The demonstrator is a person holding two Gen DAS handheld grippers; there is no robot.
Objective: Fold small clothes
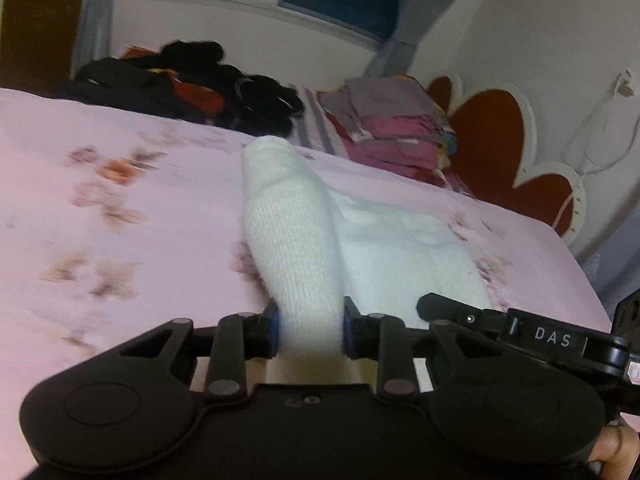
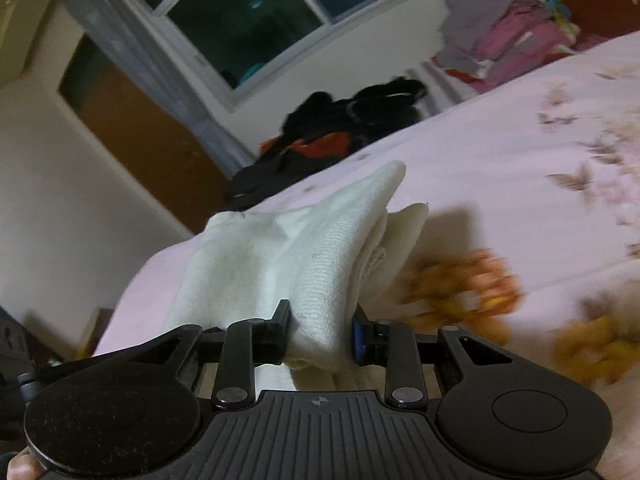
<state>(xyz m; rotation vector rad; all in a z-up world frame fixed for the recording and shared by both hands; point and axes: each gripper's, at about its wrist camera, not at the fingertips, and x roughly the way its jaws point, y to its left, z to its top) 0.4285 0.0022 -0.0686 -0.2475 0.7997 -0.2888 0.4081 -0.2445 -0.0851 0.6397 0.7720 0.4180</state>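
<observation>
Left hand-held gripper (image 1: 311,330) and right hand-held gripper (image 2: 322,334) each clamped a bunched edge of the white knitted garment (image 1: 304,248), jaws narrow. The garment trailed toward 12 o'clock onto the pink floral bedsheet (image 1: 120,216). Folded clothes (image 1: 396,136) lay at 1 o'clock, dark clothes (image 1: 192,84) at 11.

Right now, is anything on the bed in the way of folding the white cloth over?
Nothing visible is. Both the left gripper and right gripper already pinch the white cloth. The pink sheet ahead of it is bare; the dark clothes and folded pile lie far back.
</observation>
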